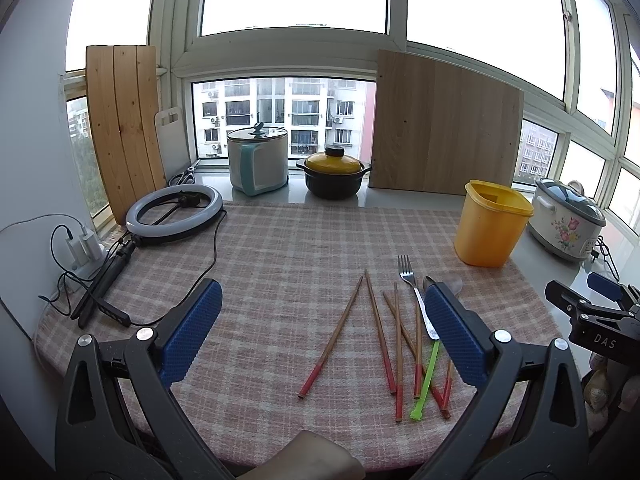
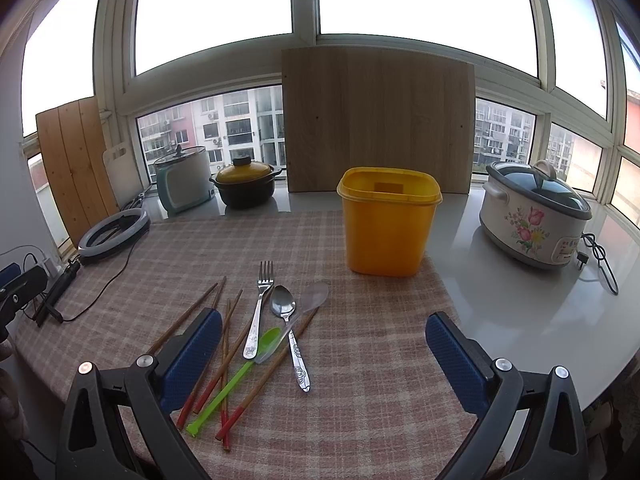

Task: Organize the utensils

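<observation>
Several red-tipped wooden chopsticks (image 1: 378, 330) (image 2: 224, 344) lie on the checked cloth with a metal fork (image 1: 416, 300) (image 2: 259, 308), a metal spoon (image 2: 290, 332), a clear plastic spoon (image 2: 308, 304) and a green plastic spoon (image 2: 236, 372) (image 1: 427, 376). A yellow tub (image 2: 388, 220) (image 1: 490, 228) stands upright behind them. My left gripper (image 1: 320, 332) is open and empty above the cloth, left of the pile. My right gripper (image 2: 324, 360) is open and empty over the pile's right side; it also shows in the left wrist view (image 1: 592, 312).
A ring light (image 1: 174, 214) with tripod and cable lies at the left. A white pot (image 1: 258, 160), a yellow-lidded casserole (image 1: 334, 172), a floral rice cooker (image 2: 534, 214) and wooden boards (image 2: 378, 120) stand along the windowsill. The cloth's front edge is near me.
</observation>
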Demonstrator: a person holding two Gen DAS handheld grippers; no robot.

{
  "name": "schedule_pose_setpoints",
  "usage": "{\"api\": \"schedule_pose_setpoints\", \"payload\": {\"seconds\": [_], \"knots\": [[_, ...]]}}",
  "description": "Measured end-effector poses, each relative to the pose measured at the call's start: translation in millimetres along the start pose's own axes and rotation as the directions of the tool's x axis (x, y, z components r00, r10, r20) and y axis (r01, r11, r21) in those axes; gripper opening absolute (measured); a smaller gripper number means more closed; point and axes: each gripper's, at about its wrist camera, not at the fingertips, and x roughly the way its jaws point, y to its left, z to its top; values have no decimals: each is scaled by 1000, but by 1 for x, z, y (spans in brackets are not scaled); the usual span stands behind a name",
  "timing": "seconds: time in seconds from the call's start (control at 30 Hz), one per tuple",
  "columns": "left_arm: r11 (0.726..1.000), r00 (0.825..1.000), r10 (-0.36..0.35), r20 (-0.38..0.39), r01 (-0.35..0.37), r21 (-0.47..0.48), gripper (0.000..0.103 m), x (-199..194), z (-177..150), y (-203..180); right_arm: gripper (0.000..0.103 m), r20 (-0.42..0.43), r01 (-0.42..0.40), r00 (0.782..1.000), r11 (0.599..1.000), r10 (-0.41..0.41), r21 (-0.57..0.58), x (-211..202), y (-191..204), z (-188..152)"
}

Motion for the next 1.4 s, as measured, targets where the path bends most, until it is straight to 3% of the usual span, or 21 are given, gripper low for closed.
{"api": "schedule_pose_setpoints", "payload": {"seconds": [0.87, 1.17, 1.3, 1.4], "knots": [[1000, 1000, 1, -20, 0, 2, 103, 2, -6, -3, 103, -28, 10, 1000, 1000, -10, 0, 21, -6, 0], [1000, 998, -7, -65, 8, 13, 103, 26, -2, 6, 98, -71, 8, 997, 999, -11, -45, 41, -13, 5], [999, 993, -47, -105, 49, 23, 103, 44, -1, 16, 95, -104, -8, 995, 996, -1, -86, 57, -19, 6], [997, 986, -75, -151, 79, 19, 89, 59, -2, 22, 86, -141, -72, 988, 994, 60, -81, 71, -24, 4]]}}
